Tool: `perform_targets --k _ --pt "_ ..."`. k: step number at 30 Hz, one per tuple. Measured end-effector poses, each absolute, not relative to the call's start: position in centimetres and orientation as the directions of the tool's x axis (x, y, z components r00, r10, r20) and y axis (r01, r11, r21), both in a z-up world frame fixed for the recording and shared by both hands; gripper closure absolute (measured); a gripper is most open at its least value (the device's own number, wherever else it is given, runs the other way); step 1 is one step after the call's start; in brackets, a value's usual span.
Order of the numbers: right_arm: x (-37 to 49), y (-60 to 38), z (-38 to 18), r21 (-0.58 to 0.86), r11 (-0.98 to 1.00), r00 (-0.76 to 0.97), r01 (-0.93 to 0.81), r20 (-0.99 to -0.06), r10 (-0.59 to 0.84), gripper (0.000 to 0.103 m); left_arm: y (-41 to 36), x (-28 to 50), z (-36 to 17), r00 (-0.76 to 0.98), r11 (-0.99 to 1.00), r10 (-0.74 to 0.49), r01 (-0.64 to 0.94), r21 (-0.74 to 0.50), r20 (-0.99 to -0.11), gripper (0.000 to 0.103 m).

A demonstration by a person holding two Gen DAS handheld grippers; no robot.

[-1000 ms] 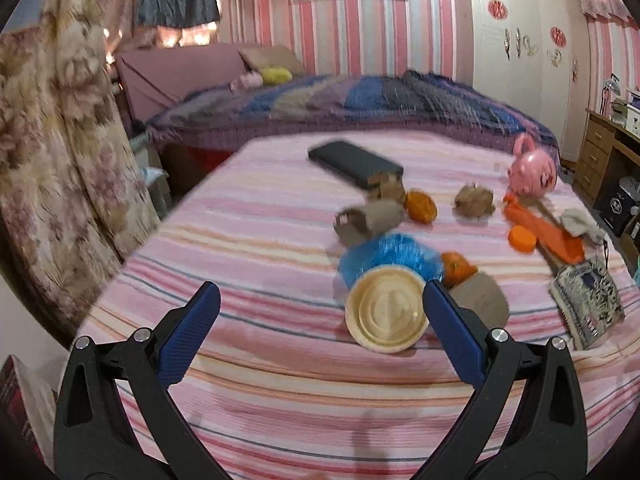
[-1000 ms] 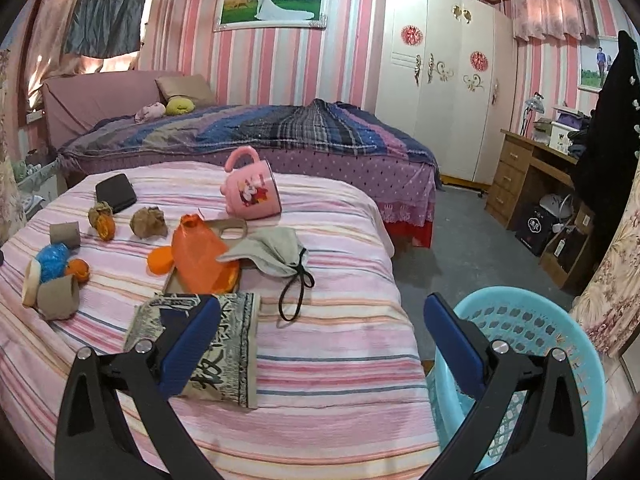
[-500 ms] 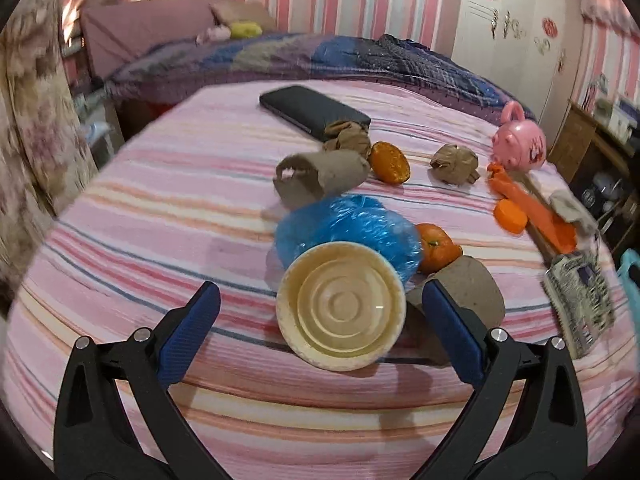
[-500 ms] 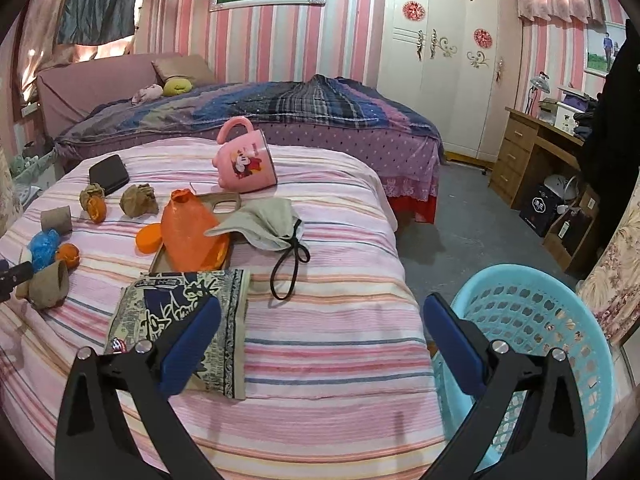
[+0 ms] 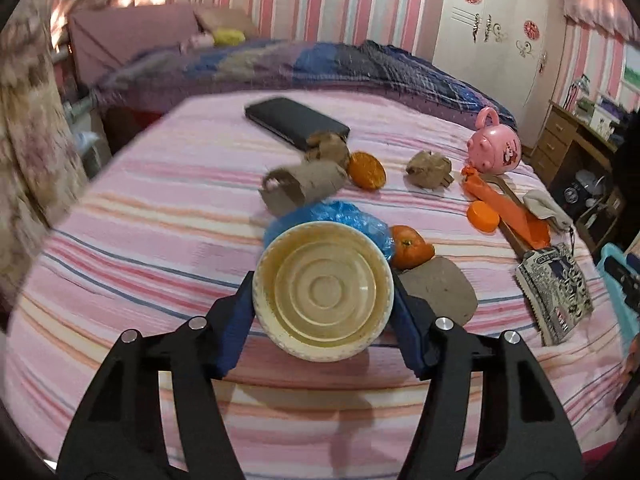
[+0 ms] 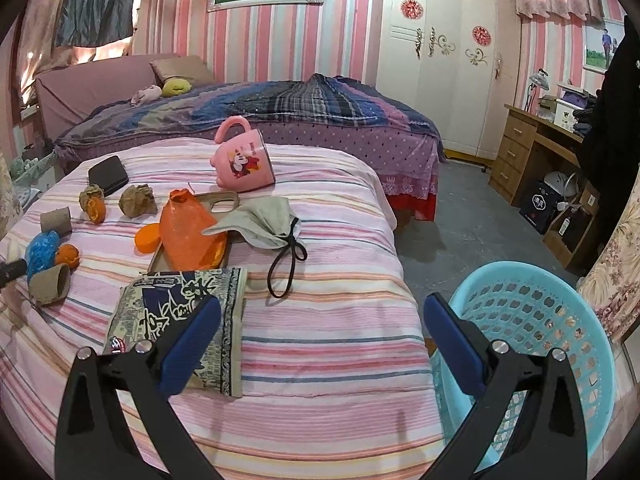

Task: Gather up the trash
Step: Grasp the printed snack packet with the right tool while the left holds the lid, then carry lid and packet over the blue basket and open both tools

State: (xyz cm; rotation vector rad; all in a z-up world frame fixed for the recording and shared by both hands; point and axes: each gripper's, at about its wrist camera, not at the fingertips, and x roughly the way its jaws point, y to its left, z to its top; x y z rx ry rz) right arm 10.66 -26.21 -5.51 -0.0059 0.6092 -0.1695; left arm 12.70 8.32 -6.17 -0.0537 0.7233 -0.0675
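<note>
— Cream plastic, what is it and where?

— A cream lid [image 5: 323, 295], clamped rim to rim by my left hand-held gripper [image 5: 323, 312] over the striped bed [image 5: 160, 208]. Blue plastic bag [image 5: 340, 220], orange peel [image 5: 408, 246] and cardboard tube [image 5: 304, 192] crowd just behind it.

— Any room to move?

— My right hand-held gripper [image 6: 320, 344] hangs with fingers apart at the bed's near edge. The blue laundry basket [image 6: 560, 320] stands on the floor just beside that edge; bare striped sheet lies between.
</note>
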Motion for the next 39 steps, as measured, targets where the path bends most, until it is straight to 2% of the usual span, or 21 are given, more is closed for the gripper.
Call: perform_targets --k 5,12,14,16,17,19,21,22,26,29,39 --pt "10.9 -25.6 -6.0 -0.025 0.995 0.803 0.099 -0.589 -0.095 0.004 8.7 11.3 -5.0 0.788 0.999 0.054 -0.038 0.038 -0.614 0.042" --pt "12.1 -23.6 -7.8 0.029 0.999 0.747 0.014 -0.665 0.008 0.006 8.9 11.6 -4.6 0.788 0.996 0.084 -0.073 0.043 -0.61 0.042" --pt "12.6 -23.1 -8.5 0.031 0.999 0.723 -0.007 -0.691 0.027 0.016 8.4 11.6 -4.6 0.794 0.997 0.082 -0.061 0.055 -0.603 0.042" --pt "13.2 -22.6 -9.2 0.043 0.998 0.695 -0.048 -0.716 0.064 0.034 8.0 11.4 -4.5 0.8 0.997 0.079 -0.05 0.064 -0.595 0.042" --pt "13.1 -22.4 -9.3 0.038 0.998 0.694 -0.058 -0.717 0.068 0.038 7.8 11.3 -4.4 0.803 0.997 0.076 -0.045 0.067 -0.591 0.042" --pt "13.1 -22.2 -9.2 0.043 0.996 0.698 -0.076 -0.711 0.084 0.062 7.5 11.1 -4.3 0.808 0.997 0.073 -0.039 0.072 -0.585 0.042" --pt "12.9 -22.1 -9.0 0.055 0.995 0.709 -0.084 -0.698 0.099 0.077 7.3 11.0 -4.1 0.812 0.997 0.073 -0.038 0.072 -0.579 0.042" --pt "12.8 -22.1 -8.8 0.061 0.994 0.715 -0.087 -0.691 0.105 0.08 7.2 10.9 -4.0 0.813 0.997 0.07 -0.037 0.07 -0.577 0.042" --pt "12.1 -22.0 -7.9 0.04 0.994 0.746 -0.099 -0.658 0.101 0.086 6.9 10.5 -3.7 0.823 0.997 0.072 -0.037 0.073 -0.563 0.042" --pt "10.7 -22.6 -6.0 0.037 0.994 0.797 -0.099 -0.595 0.102 0.091 6.6 10.2 -3.4 0.831 0.996 0.073 -0.036 0.078 -0.551 0.042" --pt "6.8 -27.9 -2.1 0.084 0.995 0.859 -0.045 -0.505 0.081 0.092 2.3 9.0 -1.3 0.852 1.0 0.01 0.004 0.025 -0.524 0.042"
